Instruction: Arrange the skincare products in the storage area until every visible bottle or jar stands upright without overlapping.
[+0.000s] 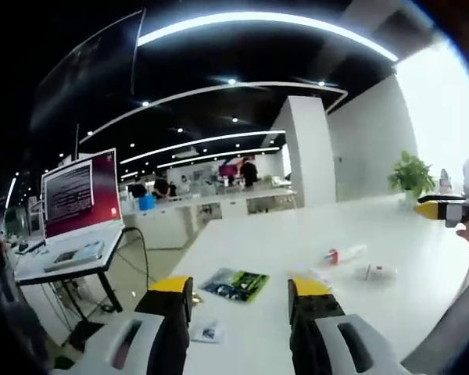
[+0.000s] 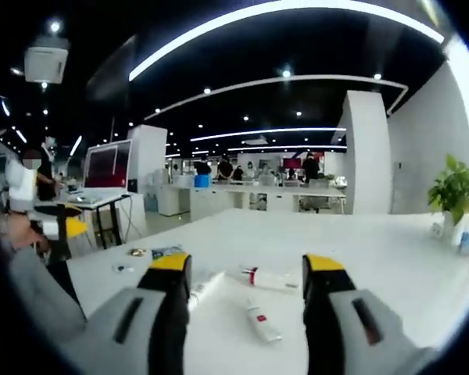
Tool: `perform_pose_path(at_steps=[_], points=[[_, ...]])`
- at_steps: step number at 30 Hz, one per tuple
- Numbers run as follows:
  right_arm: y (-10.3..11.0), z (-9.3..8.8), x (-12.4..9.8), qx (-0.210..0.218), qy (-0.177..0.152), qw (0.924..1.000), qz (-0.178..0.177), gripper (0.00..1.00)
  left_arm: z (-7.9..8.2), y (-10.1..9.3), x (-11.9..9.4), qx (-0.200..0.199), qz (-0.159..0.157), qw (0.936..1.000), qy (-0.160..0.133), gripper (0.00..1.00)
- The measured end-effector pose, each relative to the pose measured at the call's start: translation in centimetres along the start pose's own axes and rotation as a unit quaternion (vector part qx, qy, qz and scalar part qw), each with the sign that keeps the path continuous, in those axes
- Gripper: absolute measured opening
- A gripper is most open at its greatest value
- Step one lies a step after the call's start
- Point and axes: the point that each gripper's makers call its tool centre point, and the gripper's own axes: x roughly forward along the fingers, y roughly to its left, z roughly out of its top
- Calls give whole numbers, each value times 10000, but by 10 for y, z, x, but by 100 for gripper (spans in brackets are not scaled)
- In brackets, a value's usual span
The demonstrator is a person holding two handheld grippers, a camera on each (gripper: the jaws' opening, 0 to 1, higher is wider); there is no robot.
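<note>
We hold two grippers above a big white table point(image 1: 297, 234). Everything we name is placed by that table.

In the left gripper view, our left gripper point(image 1: 241, 301) hangs over the near edge of the table. Its two yellow-tipped jaws are wide apart and there is nothing between them. A little tube with a red cap point(image 1: 344, 254) lies flat on the table past the jaws. Close to it lies another small white tube point(image 1: 379, 272), flat too. A green packet point(image 1: 236, 284) lies on the table just past the gap of the jaws, and a small card point(image 1: 205, 333) sits on the table close to the near edge. At the far end of the table stands a green plant point(image 1: 410, 176). The other gripper point(image 1: 445, 209) pokes in over the table's right side. Off the table's left side a laptop point(image 1: 78, 205) sits on a small stand.

In the right gripper view, our right gripper point(image 2: 248, 293) is also over the table point(image 2: 375, 250). Its jaws are wide apart and hold nothing. Three tubes lie flat on the table in front of it: a white tube point(image 2: 207, 285) beside one jaw, a tube with a red cap point(image 2: 272, 278) farther out, and a small tube with a red mark point(image 2: 261, 322) between the jaws. None of them stands up. The plant point(image 2: 456, 190) is at the table's far right corner.
</note>
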Motion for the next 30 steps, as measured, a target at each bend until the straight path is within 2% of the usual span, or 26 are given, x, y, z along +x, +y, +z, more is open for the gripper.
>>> perform_pose_path(at_steps=[7, 9, 11, 14, 17, 21, 24, 27, 30], points=[[-14, 10, -9, 273, -223, 9992, -211, 59, 30, 2, 13, 25, -31, 9994, -358, 53], [-18, 14, -10, 370, -302, 9986, -217, 59, 42, 1, 23, -152, -58, 9985, -525, 53], [-20, 17, -9, 428, -343, 9982, -225, 60, 47, -2, 34, -169, -55, 9980, -610, 53], [-29, 20, -10, 412, -325, 9982, -284, 60, 46, -14, 48, -117, -114, 9975, -684, 53], [-39, 21, -11, 264, -296, 9987, -330, 60, 36, -23, 56, -337, -202, 9971, -656, 52], [-61, 21, -14, 289, -273, 9980, -495, 58, 17, -24, 54, -60, -221, 9990, -382, 52], [-73, 24, -14, 204, -283, 9976, -596, 58, 22, -19, 52, -319, -218, 9978, -531, 52], [-82, 27, -8, 74, -235, 9981, -560, 58, 16, -16, 57, -417, -163, 9983, -369, 52], [-88, 29, -2, 8, -223, 9985, -495, 57, 16, -18, 57, -435, -208, 9981, -374, 51]])
